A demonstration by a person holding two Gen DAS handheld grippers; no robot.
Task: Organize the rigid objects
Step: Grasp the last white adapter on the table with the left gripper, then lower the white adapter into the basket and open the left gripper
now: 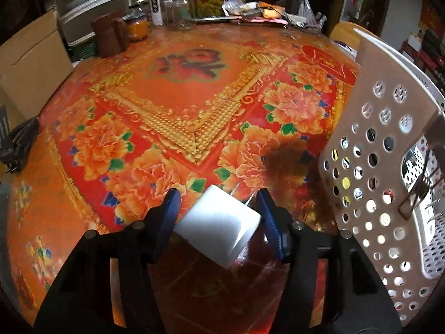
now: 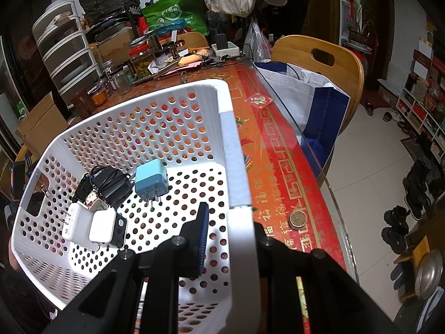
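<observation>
A white plug charger lies tilted between the blue pads of my left gripper, its metal prongs pointing away from me. Both pads touch its sides, low over the floral tablecloth. The white perforated basket stands just to its right. In the right wrist view my right gripper is shut on the basket's near wall, one finger inside and one outside. Inside the basket lie a light-blue charger, a black adapter with its cable and two white chargers.
Glass jars and a brown jug crowd the table's far edge. A coin lies near the table's glass edge. Beyond it stand a wooden chair and a blue-and-white bag.
</observation>
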